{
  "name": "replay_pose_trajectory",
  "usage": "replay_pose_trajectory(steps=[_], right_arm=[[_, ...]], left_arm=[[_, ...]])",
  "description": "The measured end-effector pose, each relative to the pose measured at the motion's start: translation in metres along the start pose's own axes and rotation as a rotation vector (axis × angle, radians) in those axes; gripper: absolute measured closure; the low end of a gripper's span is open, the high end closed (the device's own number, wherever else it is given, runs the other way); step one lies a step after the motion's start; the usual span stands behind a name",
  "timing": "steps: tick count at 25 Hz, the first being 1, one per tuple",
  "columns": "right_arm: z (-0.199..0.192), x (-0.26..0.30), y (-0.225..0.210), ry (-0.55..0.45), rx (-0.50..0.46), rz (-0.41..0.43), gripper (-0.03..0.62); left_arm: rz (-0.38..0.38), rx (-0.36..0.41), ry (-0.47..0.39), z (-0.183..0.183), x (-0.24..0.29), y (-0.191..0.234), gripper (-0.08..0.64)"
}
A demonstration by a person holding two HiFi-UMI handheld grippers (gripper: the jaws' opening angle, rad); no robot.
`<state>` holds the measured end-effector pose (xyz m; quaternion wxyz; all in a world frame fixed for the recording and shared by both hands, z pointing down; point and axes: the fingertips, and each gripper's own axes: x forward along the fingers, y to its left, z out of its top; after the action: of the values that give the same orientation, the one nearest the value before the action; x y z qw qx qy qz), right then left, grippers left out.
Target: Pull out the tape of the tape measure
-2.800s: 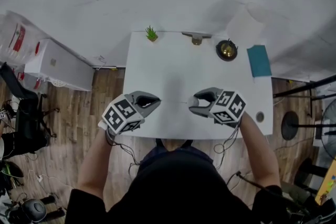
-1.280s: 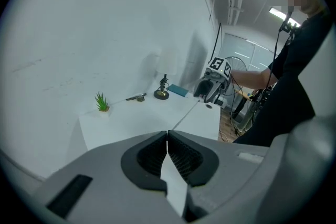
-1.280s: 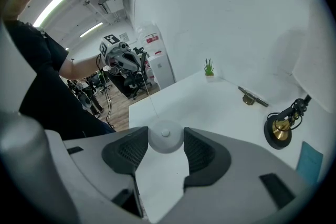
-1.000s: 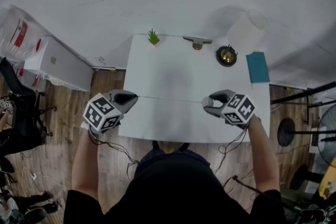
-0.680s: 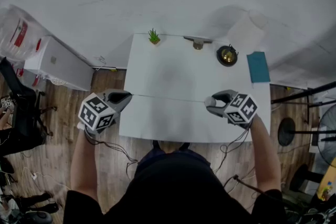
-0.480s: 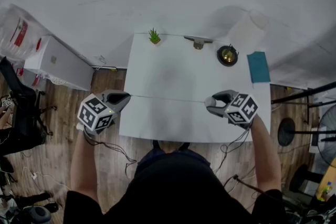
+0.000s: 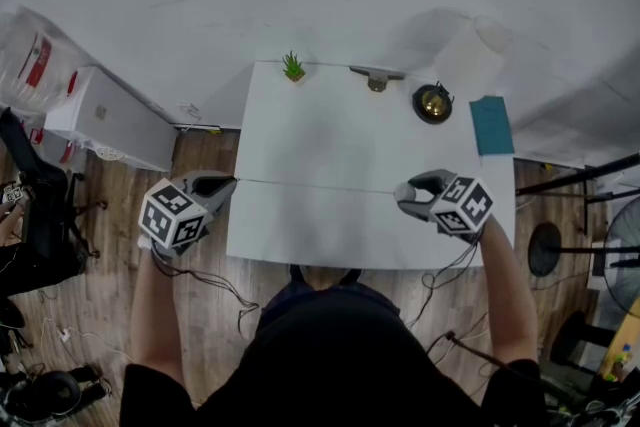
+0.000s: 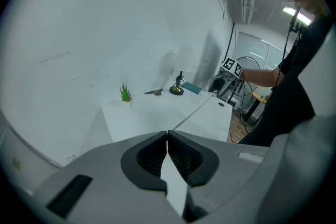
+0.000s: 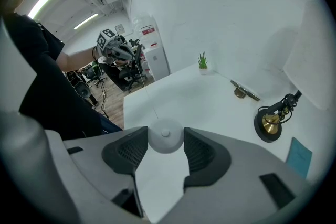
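The tape measure's round white case (image 9: 166,138) sits between the jaws of my right gripper (image 7: 405,196), which is shut on it above the table's front right part. Its thin tape (image 7: 315,186) runs as a taut line leftward across the white table (image 7: 330,130). My left gripper (image 7: 226,183) hovers just off the table's left edge. In the left gripper view the jaws are shut on the tape's end (image 8: 173,183), and the tape (image 8: 195,112) leads off toward the far right gripper (image 8: 224,83). In the right gripper view the tape (image 9: 149,99) leads off toward the far left gripper (image 9: 123,53).
Along the table's back edge stand a small green plant (image 7: 291,67), a metal clip (image 7: 376,78) and a black and brass stand (image 7: 432,102). A teal card (image 7: 490,126) lies at the right edge. A white box (image 7: 105,122) stands on the wooden floor at left.
My left gripper has moved left, from over the table's edge to beyond it, and the stretched tape has grown longer. The right gripper has stayed almost in place.
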<state>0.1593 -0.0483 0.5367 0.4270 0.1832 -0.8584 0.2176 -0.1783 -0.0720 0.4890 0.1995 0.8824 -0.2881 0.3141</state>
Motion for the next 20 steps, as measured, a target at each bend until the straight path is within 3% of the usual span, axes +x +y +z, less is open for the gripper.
replay_pose_trajectory(steps=[20], right_arm=[[-0.014, -0.005, -0.008, 0.011, 0.015, -0.023, 0.373]], left_arm=[[0.03, -0.027, 0.015, -0.012, 0.001, 0.004, 0.55]])
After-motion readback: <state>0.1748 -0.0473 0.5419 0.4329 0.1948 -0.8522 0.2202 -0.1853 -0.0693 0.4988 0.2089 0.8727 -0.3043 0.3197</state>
